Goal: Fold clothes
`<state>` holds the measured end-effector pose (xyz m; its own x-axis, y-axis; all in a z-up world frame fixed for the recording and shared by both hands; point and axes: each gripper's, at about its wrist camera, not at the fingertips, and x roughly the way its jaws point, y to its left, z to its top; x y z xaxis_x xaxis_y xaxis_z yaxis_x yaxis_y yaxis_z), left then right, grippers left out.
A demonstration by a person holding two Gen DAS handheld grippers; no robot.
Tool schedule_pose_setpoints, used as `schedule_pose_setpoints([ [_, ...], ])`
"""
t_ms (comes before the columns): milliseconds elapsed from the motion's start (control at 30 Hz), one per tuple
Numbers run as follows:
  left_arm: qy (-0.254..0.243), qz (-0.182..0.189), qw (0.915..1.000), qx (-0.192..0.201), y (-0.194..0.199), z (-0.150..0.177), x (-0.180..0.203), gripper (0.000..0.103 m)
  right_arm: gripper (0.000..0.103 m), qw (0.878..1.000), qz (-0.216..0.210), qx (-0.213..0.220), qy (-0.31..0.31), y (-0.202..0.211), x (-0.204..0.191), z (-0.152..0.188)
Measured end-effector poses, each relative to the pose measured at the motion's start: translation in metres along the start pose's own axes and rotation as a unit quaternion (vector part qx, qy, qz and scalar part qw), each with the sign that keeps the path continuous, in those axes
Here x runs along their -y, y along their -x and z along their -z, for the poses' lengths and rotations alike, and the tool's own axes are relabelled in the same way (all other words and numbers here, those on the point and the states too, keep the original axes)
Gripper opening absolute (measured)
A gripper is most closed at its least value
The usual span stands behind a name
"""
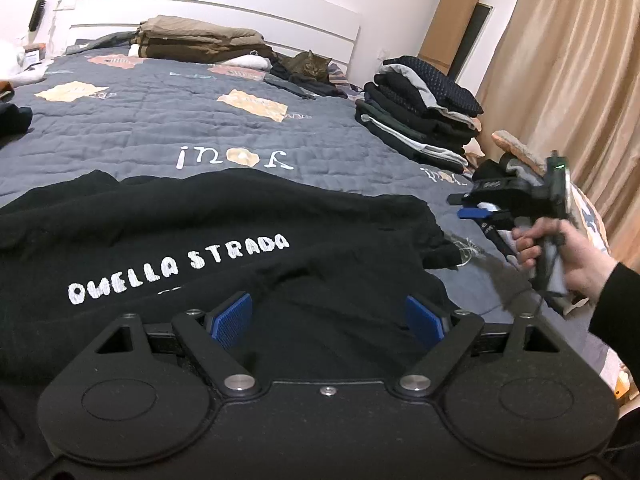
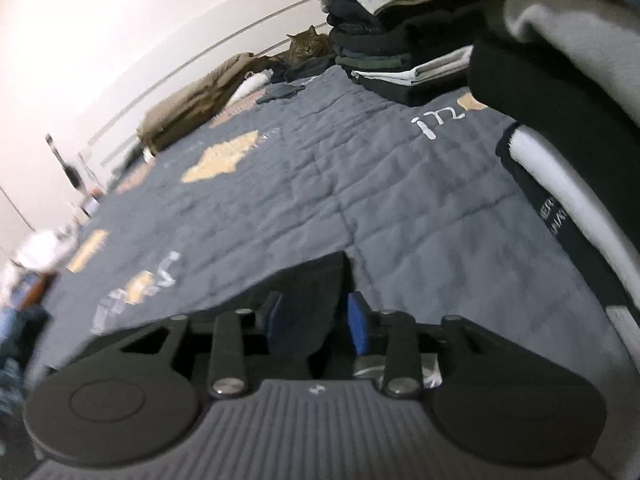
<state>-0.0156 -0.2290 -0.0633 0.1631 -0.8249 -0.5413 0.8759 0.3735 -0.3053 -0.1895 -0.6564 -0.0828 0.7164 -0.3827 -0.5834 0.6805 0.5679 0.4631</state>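
Black sweatshirt (image 1: 224, 240) with white lettering lies spread and rumpled on the near part of the bed (image 1: 160, 120), on a grey quilted cover. Left hand-held gripper (image 1: 330, 320) hovers low over the sweatshirt's near edge, blue pads (image 1: 232, 318) spread wide, nothing between them; contact with the cloth can't be told. Right hand-held gripper (image 2: 316, 320), seen in the left wrist view off to the right of the sweatshirt (image 1: 476, 212), is gripped by a hand (image 1: 560, 256) in a dark sleeve. In the right wrist view its pads (image 2: 358, 322) stand narrow with a strip of black fabric (image 2: 312, 296) between them, clamped on it; that view is blurred, so which garment the strip belongs to is unclear. Stack of folded dark clothes (image 1: 420, 116) sits at the bed's right edge, well apart from the sweatshirt. Folded olive-brown pile (image 1: 192, 40) by the headboard. Cat (image 1: 312, 66) lies near it at the far end.
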Motion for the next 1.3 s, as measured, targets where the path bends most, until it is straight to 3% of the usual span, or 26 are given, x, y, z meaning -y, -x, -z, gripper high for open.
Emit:
schedule_pose_setpoints([
  [167,0.002,0.006,1.0,0.005,0.004,-0.001,0.002,0.083,0.049,0.996,-0.049,-0.032,-0.07,0.035,-0.008,0.005],
  [433,0.002,0.02,0.9995,0.024,0.02,-0.002,0.01,0.084,0.05,0.977,-0.094,-0.085,-0.172,0.053,-0.018,0.051],
  [667,0.0,0.019,0.9995,0.024,0.022,-0.001,0.011,0.084,0.05,0.954,-0.082,-0.098,-0.272,0.02,0.002,0.076],
  [933,0.006,0.011,0.9998,0.013,0.011,-0.001,0.004,0.084,0.049,0.945,-0.05,-0.091,-0.309,-0.008,0.022,0.082],
  [1000,0.005,0.011,0.9999,0.011,0.01,-0.001,0.004,0.084,0.044,0.947,-0.049,-0.079,-0.308,-0.008,0.024,0.081],
  [1100,0.002,0.01,0.9999,0.009,0.009,0.0,0.005,0.084,0.008,0.951,-0.042,-0.061,-0.3,-0.006,0.025,0.079],
  [1300,0.002,0.006,0.9999,0.01,0.01,0.0,0.004,0.084,0.006,0.947,-0.049,-0.001,-0.318,0.014,0.026,0.071],
])
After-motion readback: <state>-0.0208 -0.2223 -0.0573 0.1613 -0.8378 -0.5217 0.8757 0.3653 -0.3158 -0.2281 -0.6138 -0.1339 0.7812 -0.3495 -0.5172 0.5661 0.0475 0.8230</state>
